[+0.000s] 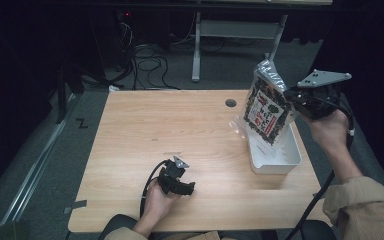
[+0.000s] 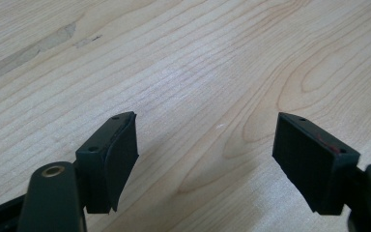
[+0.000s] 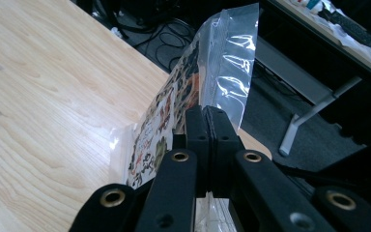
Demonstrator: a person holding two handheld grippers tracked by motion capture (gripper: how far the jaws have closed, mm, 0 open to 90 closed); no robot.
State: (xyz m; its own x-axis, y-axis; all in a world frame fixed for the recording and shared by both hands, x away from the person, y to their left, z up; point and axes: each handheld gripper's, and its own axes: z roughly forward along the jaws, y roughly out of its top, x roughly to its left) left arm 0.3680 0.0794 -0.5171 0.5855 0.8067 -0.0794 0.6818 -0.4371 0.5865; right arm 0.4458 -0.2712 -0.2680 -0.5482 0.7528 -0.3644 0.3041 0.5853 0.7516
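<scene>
The snack bag [image 1: 268,107] is gripped by the right tongs [image 1: 294,100] above the white box [image 1: 285,162] by the surface's right edge, not yet set down, while the left tongs [image 2: 205,159] are spread wide, holding nothing.

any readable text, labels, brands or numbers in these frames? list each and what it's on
None can be read.
Packet clamped in the shut right gripper above the white tray: white panel with dark and red print, too small and blurred to read.
Same packet in the right gripper view: seen edge-on, print illegible.
Left gripper, open over the table: no markings.
</scene>
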